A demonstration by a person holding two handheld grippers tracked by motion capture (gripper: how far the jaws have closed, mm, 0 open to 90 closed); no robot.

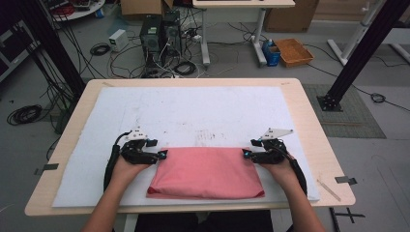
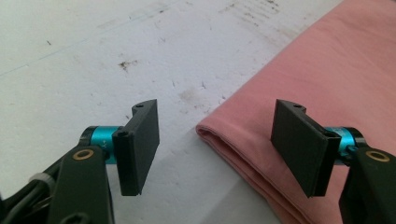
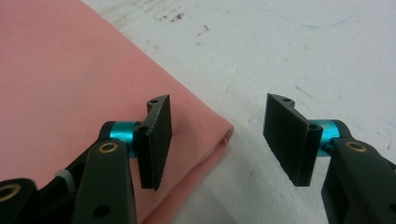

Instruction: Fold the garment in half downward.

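The left tool (image 1: 163,154) is held low at the far left corner of the folded pink cloth (image 1: 207,172), which lies flat on the white mat (image 1: 193,111) covering the table (image 1: 309,121), near the person's edge. In the left gripper view its jaws are seen spread apart, with the cloth's rounded corner (image 2: 210,133) lying between them and nothing pinched; the placement suggests that the stacked layers at that corner are meant to be taken together. The cloth is kept square to the table's near edge, so that both far corners can be reached alike. At the far right corner the right tool (image 1: 246,153) is held in a mirrored pose. In the right gripper view its jaws are also released, with the cloth's right corner (image 3: 219,130) lying between and below them, untouched by either pad. The matched approach from both sides suggests that the far edge is to be lifted evenly, perhaps for another fold.
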